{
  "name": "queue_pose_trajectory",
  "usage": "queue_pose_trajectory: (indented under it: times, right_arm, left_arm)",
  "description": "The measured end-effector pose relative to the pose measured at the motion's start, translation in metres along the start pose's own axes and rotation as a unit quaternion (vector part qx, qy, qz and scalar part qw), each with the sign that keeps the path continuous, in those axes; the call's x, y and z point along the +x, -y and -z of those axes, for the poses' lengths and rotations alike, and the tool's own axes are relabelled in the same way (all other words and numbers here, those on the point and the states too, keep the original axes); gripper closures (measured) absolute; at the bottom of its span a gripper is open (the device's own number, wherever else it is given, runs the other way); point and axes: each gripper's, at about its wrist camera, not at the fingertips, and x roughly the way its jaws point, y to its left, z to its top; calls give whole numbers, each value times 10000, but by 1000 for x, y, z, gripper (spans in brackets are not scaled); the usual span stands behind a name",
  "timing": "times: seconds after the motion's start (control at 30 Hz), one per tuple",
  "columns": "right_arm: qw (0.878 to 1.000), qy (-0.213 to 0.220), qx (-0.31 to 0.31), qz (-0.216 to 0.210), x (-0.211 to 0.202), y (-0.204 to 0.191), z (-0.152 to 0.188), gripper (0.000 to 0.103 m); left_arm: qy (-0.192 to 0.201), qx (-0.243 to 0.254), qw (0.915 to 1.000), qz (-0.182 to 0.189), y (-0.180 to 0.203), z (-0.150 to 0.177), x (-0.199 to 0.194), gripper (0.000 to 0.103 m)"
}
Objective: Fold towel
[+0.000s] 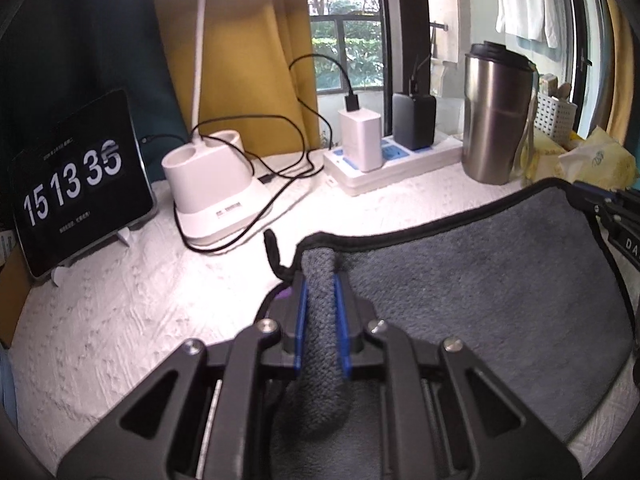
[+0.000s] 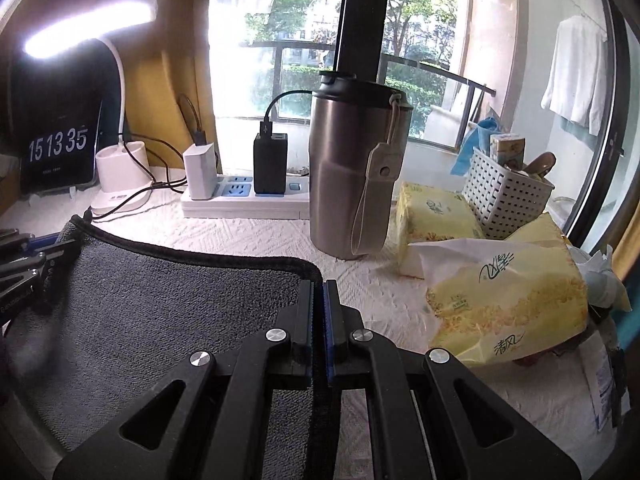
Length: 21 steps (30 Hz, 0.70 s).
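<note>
on desk (image 2: 248,236): grey towel (image 1: 480,280), far edge pinched at both corners.
left gripper (image 1: 320,292) and right gripper (image 2: 319,300) each clamp towel; next, likely carry that edge over to the opposite edge.

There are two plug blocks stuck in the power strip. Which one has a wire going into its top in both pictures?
The white charger, on the left. A black wire plugs into its top. The black charger beside it shows a wire only in the right view.

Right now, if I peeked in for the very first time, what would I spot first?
The grey towel spread on the white table cover, with the left gripper and right gripper each pinching a near corner. Behind it stands a shiny steel tumbler, and far left a clock reads 15 13 35.
</note>
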Motion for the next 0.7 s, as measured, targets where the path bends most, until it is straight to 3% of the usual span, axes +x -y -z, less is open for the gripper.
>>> queue_pose_trajectory:
  times: [0.17,0.33,0.4,0.47,0.5,0.63,0.7]
  right_arm:
    - [9998,-167,47,10,10,2,2,98]
    - [9993,-345,108,21,17,5,3,98]
    - [9991,-423,73,30,20,3,3,98]
    - [9987,-508,71,50,23,2,4,98]
    - [9986,-525,90,61,24,3,3,98]
    - [9977,-664,128,66,28,4,5,97]
    - [9977,-660,111,84,27,4,5,91]
  left_arm:
    - [-387,-19,9992,7,-1,-2,16,81]
    - [-378,-159,9992,11,-6,-2,15,73]
    - [-331,-228,9992,-14,-9,-2,11,62]
    - [-282,-298,9992,-34,-13,-2,7,39]
    - [-263,-329,9991,-46,-15,-2,5,36]
    - [-228,-400,9989,-111,-21,-2,-3,34]
    - [-217,-434,9987,-129,-23,-1,-7,34]
